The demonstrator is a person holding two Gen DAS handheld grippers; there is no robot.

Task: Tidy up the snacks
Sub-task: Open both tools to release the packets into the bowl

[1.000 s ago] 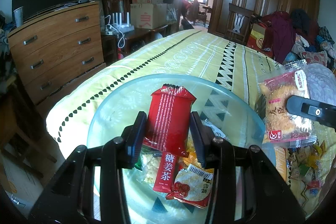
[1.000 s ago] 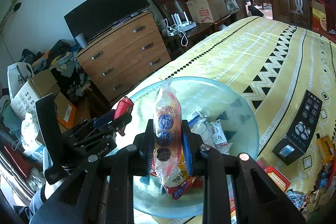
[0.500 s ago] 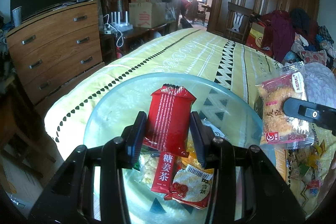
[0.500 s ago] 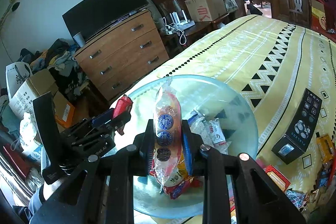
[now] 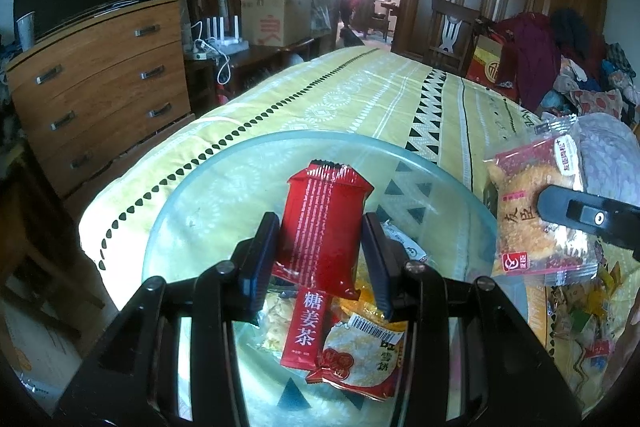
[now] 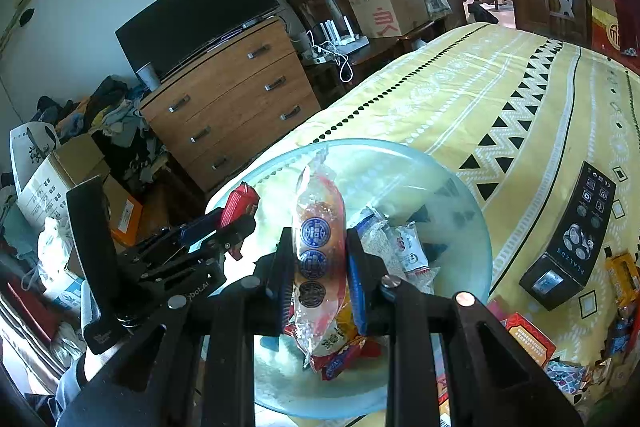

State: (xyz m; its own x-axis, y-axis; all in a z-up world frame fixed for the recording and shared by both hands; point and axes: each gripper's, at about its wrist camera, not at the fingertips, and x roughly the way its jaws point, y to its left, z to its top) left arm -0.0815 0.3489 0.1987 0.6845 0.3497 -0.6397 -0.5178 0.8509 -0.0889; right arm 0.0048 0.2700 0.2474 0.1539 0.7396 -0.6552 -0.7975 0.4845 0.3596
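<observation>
Your left gripper (image 5: 320, 251) is clamped on a red packet (image 5: 322, 227), held upright over the glass bowl (image 5: 224, 187), with other snacks (image 5: 360, 359) lying in the bowl below at 6 o'clock. Your right gripper (image 6: 318, 267) grips a clear bun pack (image 6: 318, 227) over the same bowl; a black box (image 6: 572, 239) lies on the yellow cloth (image 6: 460, 99) at 3 o'clock.

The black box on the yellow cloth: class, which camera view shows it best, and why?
The right wrist view: the black box lies whole on the yellow cloth, right of the glass bowl, its icons visible. The left wrist view does not show it.
</observation>
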